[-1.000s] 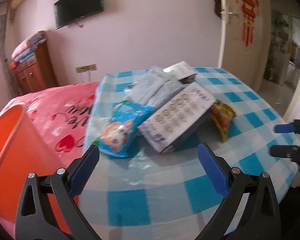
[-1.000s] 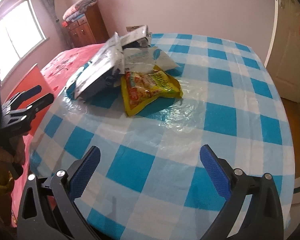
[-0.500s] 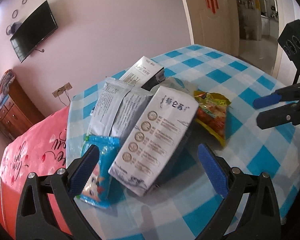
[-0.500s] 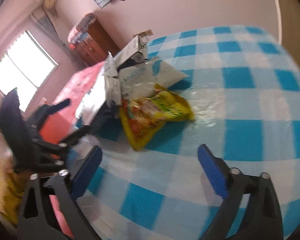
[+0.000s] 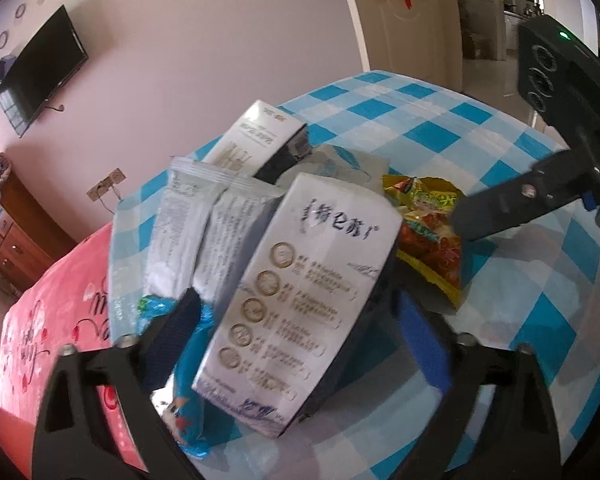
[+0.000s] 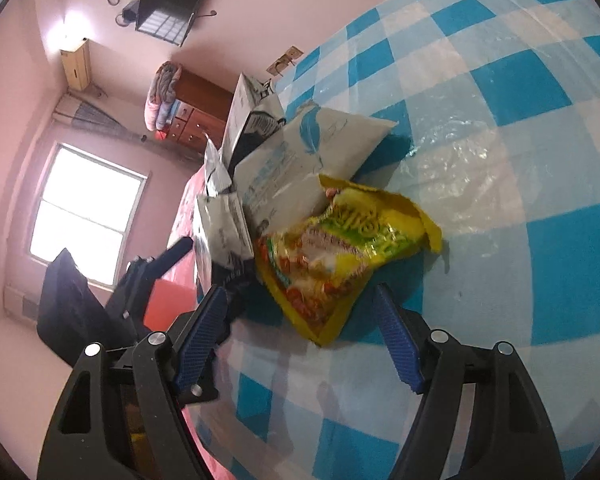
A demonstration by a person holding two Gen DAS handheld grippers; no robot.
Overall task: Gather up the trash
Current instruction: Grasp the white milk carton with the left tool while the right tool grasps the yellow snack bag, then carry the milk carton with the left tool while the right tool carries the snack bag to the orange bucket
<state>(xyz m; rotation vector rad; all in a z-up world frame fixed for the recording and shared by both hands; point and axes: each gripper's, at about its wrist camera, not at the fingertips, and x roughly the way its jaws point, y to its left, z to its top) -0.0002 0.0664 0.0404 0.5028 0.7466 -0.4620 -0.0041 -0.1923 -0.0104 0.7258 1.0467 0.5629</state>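
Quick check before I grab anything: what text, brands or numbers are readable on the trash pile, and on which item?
Big white carton: large Chinese-style characters at its top, blurred, not surely readable; small print by its round medals too small.
Far white box: slanted print, blurred.
Grey sachets: fine print, unreadable.
Yellow noodle packet: brand lettering blurred, unreadable.
White pouch: blue feather logo, text unreadable.
No numbers readable.

On the checked tabletop (image 5: 432,116) lie two white cartons, one large (image 5: 300,300) at six o'clock and one smaller (image 5: 256,136) at twelve. There are two grey sachets (image 5: 192,232), one blue snack bag (image 5: 192,364), one yellow noodle packet (image 6: 332,256), and one white feather-print pouch (image 6: 312,148).
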